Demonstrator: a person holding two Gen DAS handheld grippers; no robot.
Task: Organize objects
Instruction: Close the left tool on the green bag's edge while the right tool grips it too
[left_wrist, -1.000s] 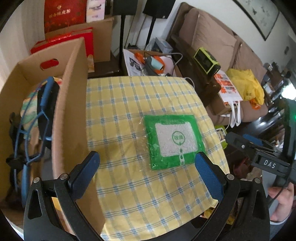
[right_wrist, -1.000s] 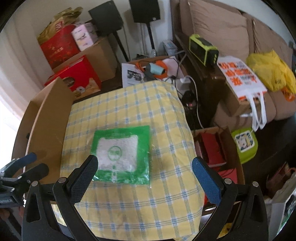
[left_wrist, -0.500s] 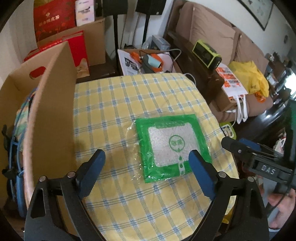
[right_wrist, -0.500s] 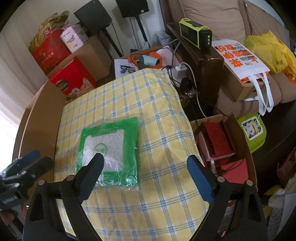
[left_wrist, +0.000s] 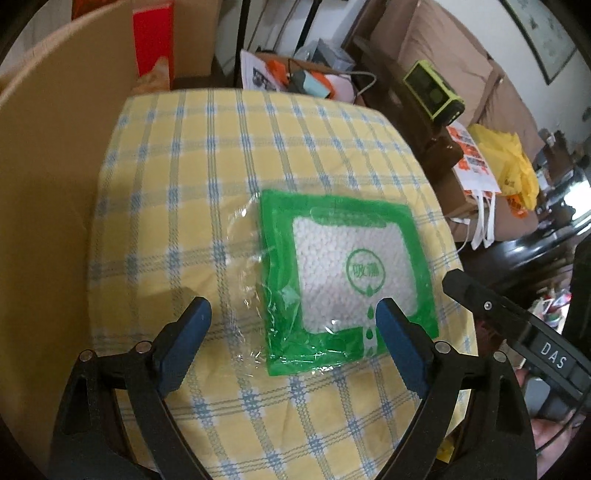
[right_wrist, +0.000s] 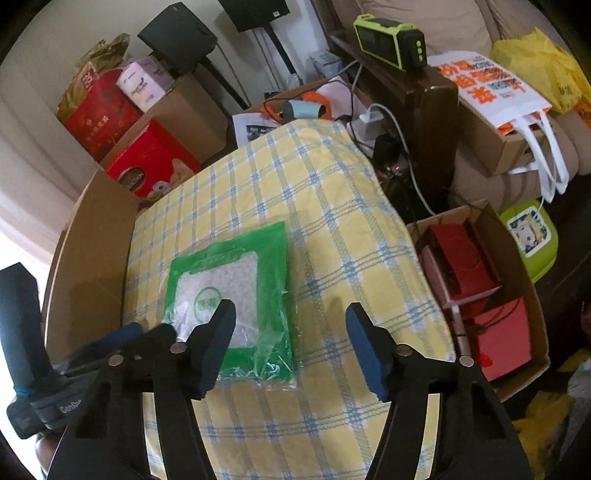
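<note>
Both your grippers hang over the green packet, neither one gripping it.

Your left gripper (left_wrist: 291, 317) stands wide, its blue pads straddling the near edge of the green packet (left_wrist: 347, 273) without pressing on it. Your right gripper (right_wrist: 290, 325) is closing, at a middling gap; the packet's right edge shows between its pads, but they look clear of it. The packet (right_wrist: 236, 295), white beads in clear wrap, lies flat on the yellow checked cloth (right_wrist: 325, 206). A tall cardboard box (left_wrist: 48, 192) stands against the cloth at 9 o'clock in the left wrist view. An open box of red items (right_wrist: 476, 291) sits at 3 o'clock in the right wrist view.
</note>
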